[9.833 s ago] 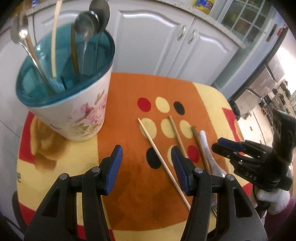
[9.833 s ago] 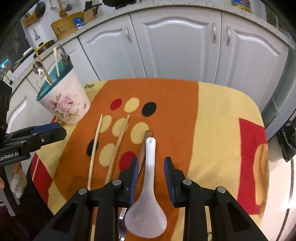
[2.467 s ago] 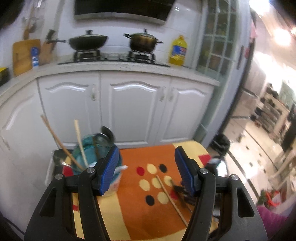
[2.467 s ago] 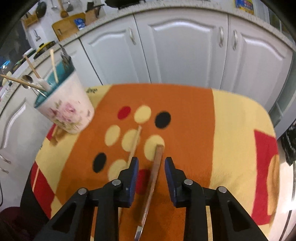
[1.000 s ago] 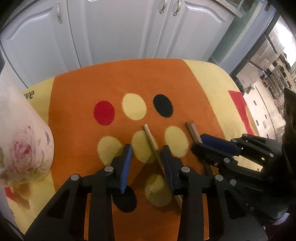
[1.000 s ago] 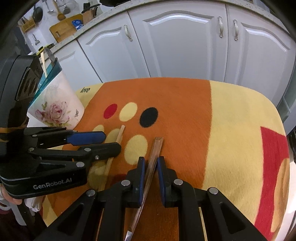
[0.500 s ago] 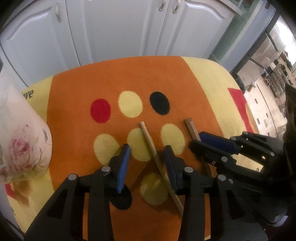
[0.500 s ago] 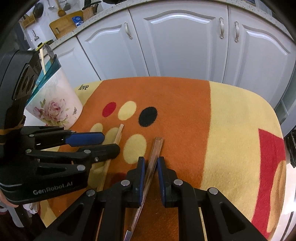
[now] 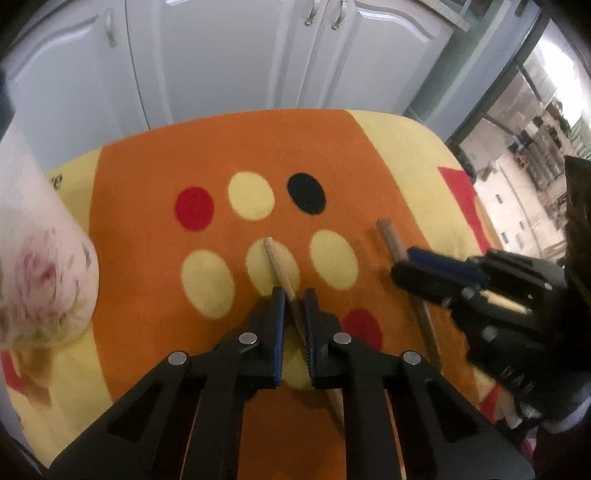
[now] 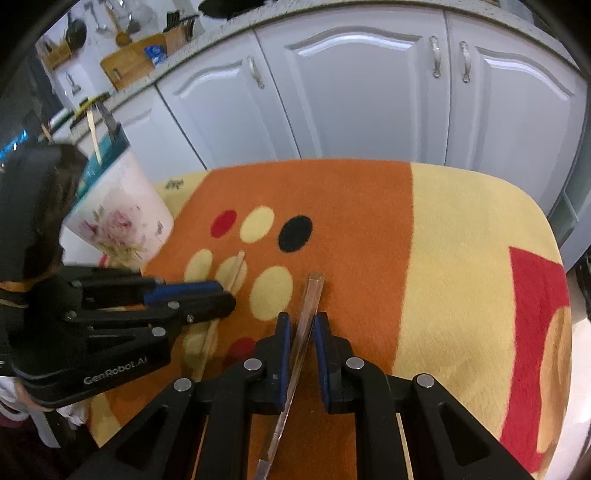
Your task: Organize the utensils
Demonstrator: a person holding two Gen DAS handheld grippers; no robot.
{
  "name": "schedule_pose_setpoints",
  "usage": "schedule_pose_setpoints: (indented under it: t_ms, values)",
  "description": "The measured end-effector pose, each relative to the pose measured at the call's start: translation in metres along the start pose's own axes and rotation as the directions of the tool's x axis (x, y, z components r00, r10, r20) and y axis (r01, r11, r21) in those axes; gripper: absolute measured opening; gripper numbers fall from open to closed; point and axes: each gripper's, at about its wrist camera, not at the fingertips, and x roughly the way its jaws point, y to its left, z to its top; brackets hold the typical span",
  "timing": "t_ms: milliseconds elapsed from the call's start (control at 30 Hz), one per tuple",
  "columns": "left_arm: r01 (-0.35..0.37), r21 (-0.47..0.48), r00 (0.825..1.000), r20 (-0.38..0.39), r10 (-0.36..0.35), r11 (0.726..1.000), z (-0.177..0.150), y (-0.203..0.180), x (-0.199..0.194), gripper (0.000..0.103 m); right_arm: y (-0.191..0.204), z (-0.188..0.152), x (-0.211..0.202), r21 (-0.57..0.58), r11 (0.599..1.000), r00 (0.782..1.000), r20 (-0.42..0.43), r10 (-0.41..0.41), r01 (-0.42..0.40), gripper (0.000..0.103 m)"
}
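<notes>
Tools are angled steeply down: left tool [image 9: 294, 295] is closing on a chopstick [image 9: 275, 264], right tool [image 10: 301, 319] is clamped on a brown-handled utensil [image 10: 310, 295], both right of the floral cup [image 10: 118, 218].

It was a home kitchen: white panelled cabinet doors [image 10: 362, 92] stood under a speckled countertop [image 10: 207, 48], where a wooden cutting board [image 10: 127, 64] and a knife block [image 10: 177, 35] sat, with hanging utensils [image 10: 110, 22] behind.

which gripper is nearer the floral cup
Left. The left gripper, closing on the chopstick, sits closer to the cup; the right gripper, on the brown-handled utensil, is farther out.
</notes>
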Motion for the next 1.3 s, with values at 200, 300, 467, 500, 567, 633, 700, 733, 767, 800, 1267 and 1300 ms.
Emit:
schedule_pose_setpoints:
  t_ms: [200, 300, 467, 500, 567, 633, 700, 733, 767, 800, 1267, 1300]
  values:
    - [0.057, -0.033, 0.994, 0.091, -0.054, 0.998, -0.011, 0.010, -0.047, 0.007, 0.008, 0.005, -0.033, 0.014, 0.999, 0.996, 0.080, 0.032, -0.034, 0.010]
    - [0.082, -0.036, 0.985, 0.152, -0.076, 0.996, -0.013, 0.013, -0.080, 0.006, 0.019, 0.007, -0.053, 0.004, 0.998, 0.989, 0.132, 0.060, -0.061, 0.009]
    - [0.105, -0.043, 0.964, 0.250, -0.091, 0.994, -0.022, 0.019, -0.133, 0.005, 0.045, 0.015, -0.083, -0.045, 0.995, 0.975, 0.201, 0.096, -0.089, 0.009]
    - [0.108, -0.045, 0.957, 0.275, -0.092, 0.993, -0.023, 0.022, -0.145, 0.005, 0.050, 0.017, -0.088, -0.055, 0.995, 0.972, 0.212, 0.099, -0.089, 0.009]
    - [0.119, -0.046, 0.945, 0.312, -0.099, 0.992, -0.025, 0.024, -0.167, 0.005, 0.059, 0.021, -0.098, -0.077, 0.992, 0.966, 0.232, 0.111, -0.095, 0.009]
    - [0.116, -0.047, 0.932, 0.351, -0.092, 0.992, -0.029, 0.031, -0.190, 0.004, 0.067, 0.026, -0.104, -0.098, 0.991, 0.962, 0.248, 0.116, -0.094, 0.009]
    - [0.116, -0.049, 0.918, 0.386, -0.089, 0.992, -0.030, 0.038, -0.210, 0.004, 0.076, 0.031, -0.109, -0.119, 0.989, 0.958, 0.261, 0.118, -0.089, 0.009]
    - [0.119, -0.050, 0.909, 0.408, -0.089, 0.992, -0.030, 0.041, -0.222, 0.004, 0.081, 0.035, -0.112, -0.128, 0.988, 0.956, 0.268, 0.121, -0.089, 0.009]
    - [0.122, -0.051, 0.900, 0.428, -0.088, 0.991, -0.028, 0.044, -0.234, 0.004, 0.085, 0.039, -0.114, -0.139, 0.986, 0.953, 0.274, 0.125, -0.089, 0.009]
    - [0.122, -0.051, 0.892, 0.444, -0.087, 0.991, -0.027, 0.045, -0.242, 0.004, 0.088, 0.042, -0.118, -0.150, 0.985, 0.951, 0.282, 0.125, -0.085, 0.009]
    - [0.107, -0.034, 0.892, 0.446, -0.080, 0.994, -0.035, 0.054, -0.263, 0.020, 0.131, 0.090, -0.144, -0.253, 0.967, 0.922, 0.364, 0.134, -0.040, 0.009]
    - [0.099, -0.035, 0.904, 0.420, -0.075, 0.995, -0.037, 0.051, -0.251, 0.027, 0.131, 0.089, -0.142, -0.252, 0.967, 0.923, 0.362, 0.129, -0.037, 0.009]
